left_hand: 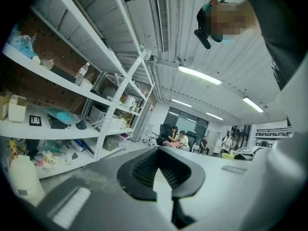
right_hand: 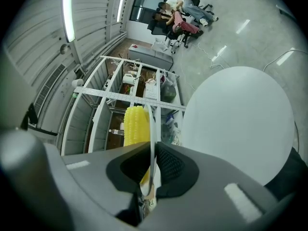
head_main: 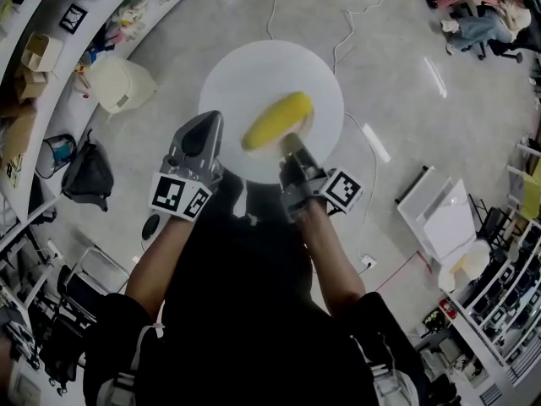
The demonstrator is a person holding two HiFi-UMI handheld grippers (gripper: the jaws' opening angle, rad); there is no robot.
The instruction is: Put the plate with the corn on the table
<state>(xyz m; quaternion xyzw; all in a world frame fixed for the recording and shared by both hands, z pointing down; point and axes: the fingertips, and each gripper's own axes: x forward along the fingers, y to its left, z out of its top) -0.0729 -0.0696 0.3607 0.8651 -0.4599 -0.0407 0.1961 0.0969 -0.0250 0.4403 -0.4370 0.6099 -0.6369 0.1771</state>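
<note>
A yellow corn cob (head_main: 277, 119) lies on a white plate (head_main: 311, 125) that is hard to tell from the round white table (head_main: 245, 74) under it in the head view. My right gripper (head_main: 292, 146) is shut on the plate's near rim. In the right gripper view the plate (right_hand: 152, 129) stands edge-on between the pads, with the corn (right_hand: 134, 126) to its left and the table (right_hand: 238, 124) to the right. My left gripper (head_main: 203, 138) hovers by the table's near left edge with its jaws together and nothing seen in them (left_hand: 161, 170).
White shelving with boxes and clutter curves along the left (head_main: 34, 66). A white container (head_main: 118, 83) and a black bag (head_main: 87, 176) sit on the floor beside it. Cables (head_main: 347, 32) trail past the table. White boards (head_main: 439, 218) lie at right; people sit far off (head_main: 473, 24).
</note>
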